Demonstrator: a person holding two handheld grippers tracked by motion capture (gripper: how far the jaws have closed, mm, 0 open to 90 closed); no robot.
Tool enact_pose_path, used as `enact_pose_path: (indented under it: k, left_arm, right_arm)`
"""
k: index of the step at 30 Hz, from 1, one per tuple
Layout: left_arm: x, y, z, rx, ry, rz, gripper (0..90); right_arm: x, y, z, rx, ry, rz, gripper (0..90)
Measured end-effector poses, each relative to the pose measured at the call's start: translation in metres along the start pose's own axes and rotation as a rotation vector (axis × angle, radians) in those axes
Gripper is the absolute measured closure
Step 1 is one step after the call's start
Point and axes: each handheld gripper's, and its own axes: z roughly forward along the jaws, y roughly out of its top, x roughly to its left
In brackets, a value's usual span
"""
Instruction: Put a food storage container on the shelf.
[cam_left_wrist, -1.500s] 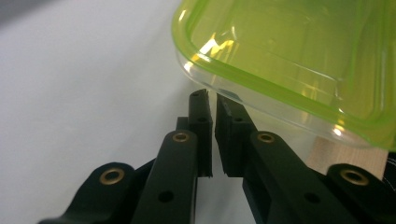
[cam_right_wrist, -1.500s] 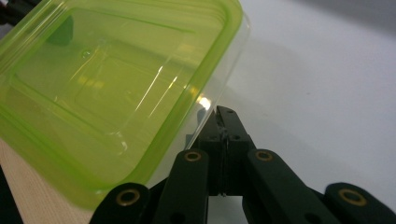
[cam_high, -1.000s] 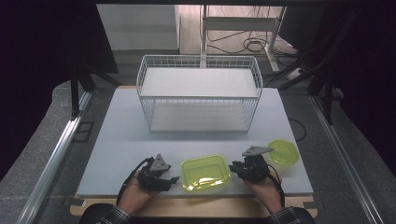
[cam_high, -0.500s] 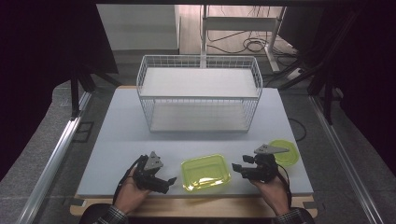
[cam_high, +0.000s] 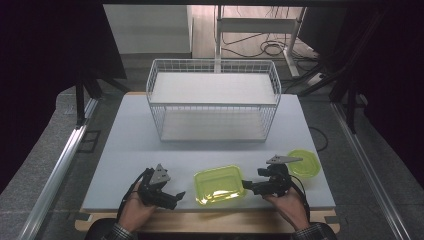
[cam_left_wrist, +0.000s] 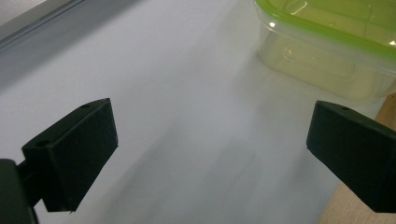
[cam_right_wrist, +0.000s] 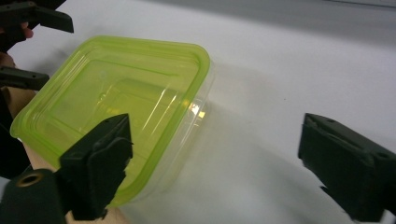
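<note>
A clear rectangular box with a yellow-green lid (cam_high: 220, 184) sits near the table's front edge, between my two grippers. My left gripper (cam_high: 178, 196) lies to its left, open and empty, with its jaws pointing at the box. In the left gripper view the box (cam_left_wrist: 327, 42) is at the top right, beyond the gripper (cam_left_wrist: 210, 154). My right gripper (cam_high: 246, 185) is just right of the box, open, and its tips are close to the box's side. In the right gripper view the box (cam_right_wrist: 116, 107) lies partly behind the left jaw of that gripper (cam_right_wrist: 224, 163).
A white wire basket (cam_high: 212, 100) with a shelf stands at the back middle of the grey table (cam_high: 125, 145). A round green lid or dish (cam_high: 305, 164) lies behind my right hand. The wooden front edge (cam_high: 210, 222) runs right below the box.
Both hands have drawn slightly outward from the box, the left one to the left and the right one to the right. The box has not moved.
</note>
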Motion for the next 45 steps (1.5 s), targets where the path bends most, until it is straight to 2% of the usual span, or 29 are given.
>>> enact_pose_path:
  k: [3, 4, 5, 7, 8, 9, 12, 13, 15, 16, 18, 20, 25, 28, 29, 30, 31, 32, 38, 41, 45]
  left_arm:
    - [0.0, -0.001, 0.001, 0.007, 0.003, 0.004, 1.9]
    - [0.0, -0.001, 0.001, 0.01, 0.004, 0.005, 1.9]
    - [0.0, -0.001, 0.001, 0.012, 0.006, 0.008, 1.9]
    - [-0.001, -0.001, 0.002, 0.016, 0.008, 0.012, 1.9]
    - [-0.001, -0.001, 0.002, 0.022, 0.012, 0.018, 2.0]
    - [-0.001, -0.001, 0.002, 0.022, 0.012, 0.018, 2.0]
    - [-0.002, 0.0, 0.003, 0.027, 0.017, 0.026, 2.1]
    - [-0.002, 0.0, 0.003, 0.027, 0.016, 0.026, 2.1]
    - [-0.002, 0.0, 0.003, 0.027, 0.016, 0.028, 2.1]
    - [-0.002, 0.0, 0.003, 0.03, 0.017, 0.03, 2.1]
    - [-0.002, 0.0, 0.003, 0.03, 0.017, 0.031, 2.1]
    - [-0.003, 0.0, 0.003, 0.029, 0.015, 0.031, 2.1]
    - [-0.003, 0.0, 0.004, 0.032, 0.013, 0.034, 2.2]
    - [-0.003, -0.001, 0.004, 0.034, 0.012, 0.037, 2.2]
    - [-0.004, 0.0, 0.005, 0.036, 0.013, 0.04, 2.2]
    - [-0.004, 0.0, 0.005, 0.036, 0.012, 0.039, 2.2]
    - [-0.004, 0.0, 0.005, 0.038, 0.013, 0.042, 2.2]
    - [-0.004, 0.0, 0.005, 0.036, 0.013, 0.039, 2.2]
    - [-0.003, -0.001, 0.004, 0.036, 0.019, 0.039, 2.3]
    - [-0.002, -0.001, 0.003, 0.036, 0.021, 0.039, 2.3]
    - [0.0, -0.001, 0.003, 0.035, 0.026, 0.035, 2.3]
  right_arm:
    - [0.002, 0.003, 0.001, -0.003, 0.007, 0.016, 10.1]
    - [0.004, 0.005, 0.002, 0.005, 0.018, 0.019, 15.5]
    - [0.004, 0.005, 0.002, 0.005, 0.018, 0.019, 15.5]
    - [0.005, 0.008, 0.003, 0.012, 0.038, 0.027, 22.0]
    - [0.005, 0.01, 0.006, 0.031, 0.058, 0.033, 28.0]
    - [0.005, 0.01, 0.006, 0.031, 0.058, 0.033, 28.0]
    - [0.003, 0.013, 0.012, 0.046, 0.068, 0.05, 36.9]
    - [0.001, 0.015, 0.013, 0.038, 0.087, 0.078, 43.6]
    - [0.0, 0.017, 0.014, 0.033, 0.098, 0.092, 46.0]
    - [-0.002, 0.019, 0.015, 0.042, 0.111, 0.108, 50.7]
    - [-0.003, 0.019, 0.016, 0.048, 0.12, 0.116, 53.1]
    - [-0.005, 0.019, 0.021, 0.07, 0.148, 0.159, 58.1]
    - [-0.008, 0.019, 0.026, 0.105, 0.161, 0.203, 65.2]
    - [-0.011, 0.018, 0.027, 0.117, 0.193, 0.254, 71.2]
    - [-0.011, 0.018, 0.027, 0.117, 0.193, 0.254, 71.2]
    - [-0.013, 0.018, 0.026, 0.12, 0.207, 0.279, 73.0]
    - [-0.016, 0.018, 0.027, 0.121, 0.254, 0.324, 77.0]
    - [-0.016, 0.018, 0.027, 0.122, 0.273, 0.339, 77.9]
    - [-0.011, 0.021, 0.028, 0.131, 0.28, 0.329, 79.4]
    - [-0.012, 0.022, 0.027, 0.119, 0.28, 0.339, 79.5]
    - [-0.016, 0.024, 0.021, 0.079, 0.294, 0.365, 79.6]
